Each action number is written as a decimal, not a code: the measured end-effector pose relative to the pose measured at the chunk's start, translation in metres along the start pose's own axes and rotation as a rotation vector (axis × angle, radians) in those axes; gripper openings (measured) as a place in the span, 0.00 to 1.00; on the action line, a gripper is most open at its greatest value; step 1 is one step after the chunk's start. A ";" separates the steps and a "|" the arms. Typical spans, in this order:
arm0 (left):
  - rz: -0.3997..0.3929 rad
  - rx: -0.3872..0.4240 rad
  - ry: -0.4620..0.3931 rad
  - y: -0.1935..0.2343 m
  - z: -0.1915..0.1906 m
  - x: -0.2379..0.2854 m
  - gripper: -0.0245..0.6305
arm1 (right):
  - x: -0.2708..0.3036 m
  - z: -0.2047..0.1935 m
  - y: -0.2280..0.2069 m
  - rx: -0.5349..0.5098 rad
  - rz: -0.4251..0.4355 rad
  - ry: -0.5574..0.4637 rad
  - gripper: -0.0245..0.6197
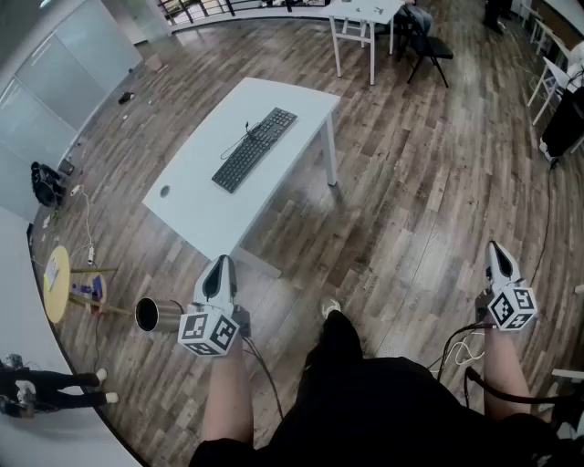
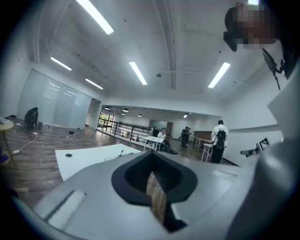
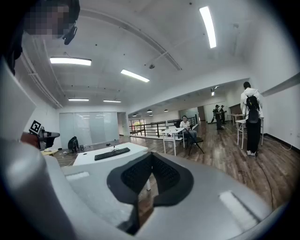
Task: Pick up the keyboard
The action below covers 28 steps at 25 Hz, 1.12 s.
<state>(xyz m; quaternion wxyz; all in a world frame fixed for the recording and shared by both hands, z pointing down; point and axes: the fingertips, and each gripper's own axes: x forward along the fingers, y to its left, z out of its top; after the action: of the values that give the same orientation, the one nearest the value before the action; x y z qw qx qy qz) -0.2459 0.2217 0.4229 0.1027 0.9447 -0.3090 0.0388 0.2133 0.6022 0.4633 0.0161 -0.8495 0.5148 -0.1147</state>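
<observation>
The black keyboard (image 1: 255,149) lies slantwise on a white table (image 1: 205,205) some way ahead of me, its cable trailing off its far end. My left gripper (image 1: 222,264) is held low at the near left, off the table's near corner, jaws shut with nothing in them. My right gripper (image 1: 495,248) hangs over the wooden floor at the far right, also shut and empty. In the right gripper view the keyboard (image 3: 112,153) shows small and distant beyond the closed jaws (image 3: 143,187). The left gripper view shows the table top (image 2: 89,158) past its closed jaws (image 2: 154,190).
A metal cylinder (image 1: 155,315) and a small round yellow table (image 1: 57,283) stand to the left of my left gripper. A second white table (image 1: 365,18) and a black chair (image 1: 429,46) stand further back. People stand far off (image 3: 251,117). Wooden floor surrounds the table.
</observation>
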 end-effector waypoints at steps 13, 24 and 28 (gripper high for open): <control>-0.063 0.025 -0.006 0.106 0.068 0.186 0.04 | 0.206 0.051 0.078 -0.012 0.050 -0.014 0.04; 0.031 -0.028 -0.003 0.163 0.069 0.226 0.04 | 0.332 0.086 0.093 0.002 0.109 -0.052 0.04; 0.107 -0.005 -0.018 0.192 0.079 0.234 0.04 | 0.407 0.088 0.103 0.006 0.176 -0.054 0.04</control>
<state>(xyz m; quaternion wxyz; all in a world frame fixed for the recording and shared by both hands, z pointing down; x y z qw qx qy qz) -0.1699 -0.0812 0.4106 0.1001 0.9268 -0.3603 0.0350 0.3234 0.1885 0.4349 0.0424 -0.8038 0.5863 -0.0915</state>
